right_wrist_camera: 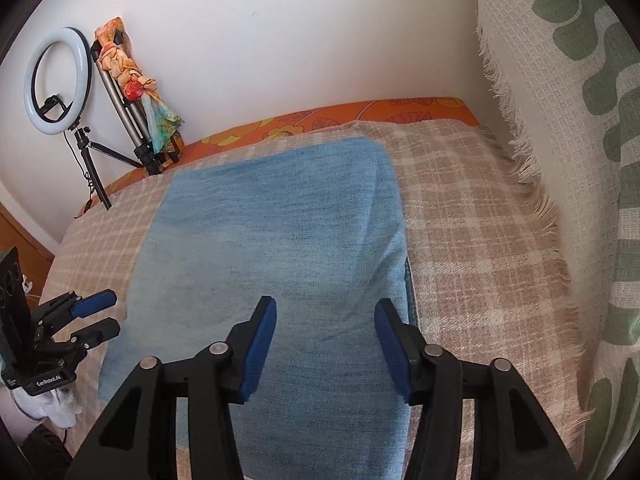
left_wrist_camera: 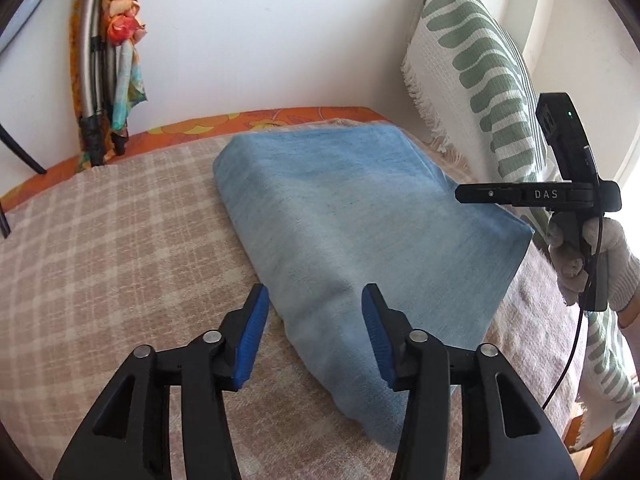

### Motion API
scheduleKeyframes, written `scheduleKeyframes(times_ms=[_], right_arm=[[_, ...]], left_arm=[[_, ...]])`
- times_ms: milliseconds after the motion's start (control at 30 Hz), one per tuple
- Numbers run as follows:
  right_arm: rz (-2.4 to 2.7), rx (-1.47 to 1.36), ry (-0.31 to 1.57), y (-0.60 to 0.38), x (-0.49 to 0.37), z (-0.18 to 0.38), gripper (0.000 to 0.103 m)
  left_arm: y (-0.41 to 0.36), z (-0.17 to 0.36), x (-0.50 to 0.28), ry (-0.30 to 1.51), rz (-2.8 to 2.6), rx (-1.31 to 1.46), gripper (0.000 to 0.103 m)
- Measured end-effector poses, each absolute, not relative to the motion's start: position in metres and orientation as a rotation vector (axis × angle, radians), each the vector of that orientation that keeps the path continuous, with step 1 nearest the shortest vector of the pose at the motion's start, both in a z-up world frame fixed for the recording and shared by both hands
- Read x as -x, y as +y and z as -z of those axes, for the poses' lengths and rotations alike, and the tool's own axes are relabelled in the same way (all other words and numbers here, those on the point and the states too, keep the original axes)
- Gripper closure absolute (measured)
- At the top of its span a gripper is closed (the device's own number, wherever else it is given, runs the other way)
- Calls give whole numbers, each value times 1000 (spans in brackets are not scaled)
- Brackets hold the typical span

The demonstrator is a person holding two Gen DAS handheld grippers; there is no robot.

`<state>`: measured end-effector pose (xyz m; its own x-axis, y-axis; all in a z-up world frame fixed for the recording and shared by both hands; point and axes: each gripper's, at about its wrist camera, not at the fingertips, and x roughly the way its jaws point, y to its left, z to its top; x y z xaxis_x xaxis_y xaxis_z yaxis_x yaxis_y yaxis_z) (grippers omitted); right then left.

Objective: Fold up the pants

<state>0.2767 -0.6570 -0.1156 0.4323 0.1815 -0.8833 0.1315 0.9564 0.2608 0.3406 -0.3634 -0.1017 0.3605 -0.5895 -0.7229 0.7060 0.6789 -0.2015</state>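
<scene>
Our left gripper [left_wrist_camera: 316,336] and right gripper [right_wrist_camera: 326,346] are both spread wide, holding nothing. The pants [right_wrist_camera: 276,248] look folded, maybe; a bump could mess them.

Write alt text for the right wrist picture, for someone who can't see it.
Folded light-blue denim pants lie flat on a beige plaid blanket covering a bed, with the right tool open above their near end, holding nothing. The left tool is at the left edge, also open; a ring light stands by the white wall.
</scene>
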Motion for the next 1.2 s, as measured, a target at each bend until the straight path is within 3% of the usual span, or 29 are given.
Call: scheduleKeyframes(times_ms=[33,100,300,500,833,1067,1200], right_arm=[[-30,-314,1120,-662,-277,113,29],[-31,-335,1143,-671,-282,116,21],[-41,-462,1216,-700,-302,139,21],[-59,-516,1238,-707,-309,156,21],[-91,-476,1245,-700,-315,163,19],[-141,-373,1274,-683,-324,165,3],[-142,-339,1273,-679,-329,166,9]], left_arm=[[-360,98,-347,875,823,-127,35],[-358,95,-360,915,822,-88,35],[-363,103,-396,1102,804,60,34],[-375,121,-406,1171,779,87,34],[-392,132,-408,1172,728,13,34],[-400,129,-410,1152,728,-9,34],[-400,128,-411,1130,741,7,33]])
